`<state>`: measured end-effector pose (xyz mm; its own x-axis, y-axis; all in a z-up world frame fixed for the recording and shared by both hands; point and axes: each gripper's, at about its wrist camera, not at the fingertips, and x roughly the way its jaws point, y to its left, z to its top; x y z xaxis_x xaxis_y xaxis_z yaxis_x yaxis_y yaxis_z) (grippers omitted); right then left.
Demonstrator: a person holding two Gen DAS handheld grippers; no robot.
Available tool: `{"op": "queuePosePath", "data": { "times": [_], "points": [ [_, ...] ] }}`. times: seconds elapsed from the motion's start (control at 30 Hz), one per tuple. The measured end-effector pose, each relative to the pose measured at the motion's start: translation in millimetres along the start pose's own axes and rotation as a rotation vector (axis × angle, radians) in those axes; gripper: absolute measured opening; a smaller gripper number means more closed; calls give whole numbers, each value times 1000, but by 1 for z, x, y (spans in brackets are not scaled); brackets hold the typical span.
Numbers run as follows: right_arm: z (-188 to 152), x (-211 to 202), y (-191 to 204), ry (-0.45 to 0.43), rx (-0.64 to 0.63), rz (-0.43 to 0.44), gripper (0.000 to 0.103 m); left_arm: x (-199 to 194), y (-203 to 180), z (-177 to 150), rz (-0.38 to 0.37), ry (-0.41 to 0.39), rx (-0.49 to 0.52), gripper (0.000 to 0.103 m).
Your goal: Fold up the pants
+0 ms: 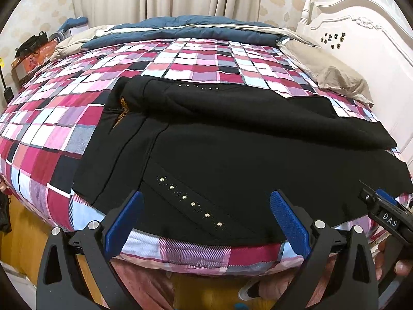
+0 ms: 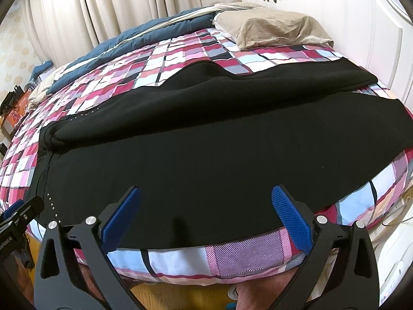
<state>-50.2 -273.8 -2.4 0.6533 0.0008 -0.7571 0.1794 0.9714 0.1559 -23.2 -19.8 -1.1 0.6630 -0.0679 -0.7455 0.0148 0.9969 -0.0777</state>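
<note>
Ahead, black pants [image 1: 232, 139] lie on the plaid bed [image 1: 64, 108], pillow [image 1: 327, 75] beyond; both grippers' jaws spread, empty.

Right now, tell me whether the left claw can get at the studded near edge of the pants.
Probably yes: the left claw is open just short of the pants, with nothing between its fingers and that edge.

plaid bed [image 1: 64, 134], black pants [image 1: 232, 155], pillow [image 1: 333, 75], blue quilt [image 1: 193, 28]

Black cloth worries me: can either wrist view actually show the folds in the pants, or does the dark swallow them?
Left wrist: pants show seams, studs and folds. Right wrist: pants read almost flat black. Both views bow the bed edge with fisheye.
</note>
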Motion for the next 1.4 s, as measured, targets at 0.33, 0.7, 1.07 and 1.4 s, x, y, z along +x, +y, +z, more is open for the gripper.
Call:
{"op": "queuePosePath", "data": {
  "times": [0.33,0.7,1.07,1.4],
  "points": [
    [-1,1,1,3,0,-4,101,2,2,0,-2,5,-3,98],
    [0,4,2,12,-8,-3,101,2,2,-1,-2,5,-2,98],
    [0,4,4,18,-10,-5,101,3,3,-1,-2,7,-4,98],
    [0,7,7,24,-15,-3,101,4,3,-1,-2,8,-4,98]
  ]
}}
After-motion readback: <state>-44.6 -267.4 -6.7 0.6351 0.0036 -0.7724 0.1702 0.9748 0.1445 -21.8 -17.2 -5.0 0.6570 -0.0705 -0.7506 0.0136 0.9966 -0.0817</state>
